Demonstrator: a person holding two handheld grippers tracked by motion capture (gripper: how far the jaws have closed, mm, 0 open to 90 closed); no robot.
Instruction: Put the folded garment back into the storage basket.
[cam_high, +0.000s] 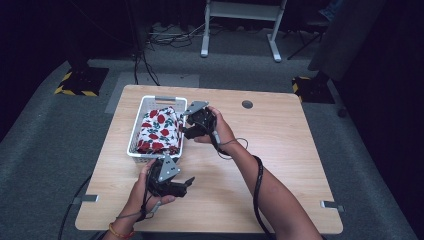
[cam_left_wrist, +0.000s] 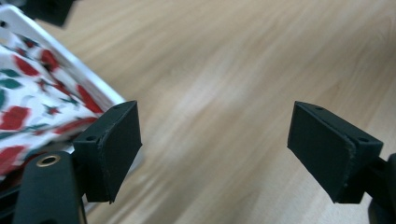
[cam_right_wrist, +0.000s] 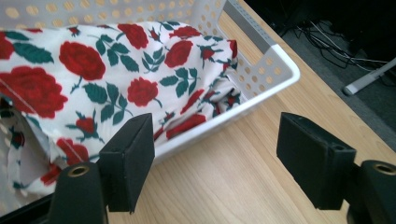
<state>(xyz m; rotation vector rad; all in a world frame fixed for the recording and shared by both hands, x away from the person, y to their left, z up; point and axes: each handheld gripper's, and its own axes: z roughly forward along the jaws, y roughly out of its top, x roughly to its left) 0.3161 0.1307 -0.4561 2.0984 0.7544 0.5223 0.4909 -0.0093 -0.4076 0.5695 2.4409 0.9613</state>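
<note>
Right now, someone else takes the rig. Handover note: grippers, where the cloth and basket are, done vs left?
Left gripper: open, holding nothing, over bare table just in front of the basket's near end.
Right gripper: open, holding nothing, at the basket's right side.
Rose-print cloth: bunched inside the white basket, which stands at the table's left; part rides up at the rim on the right gripper's side.
Done: cloth looks to be in the basket, both grippers clear of it.
Left: probably tuck in that raised part.
</note>
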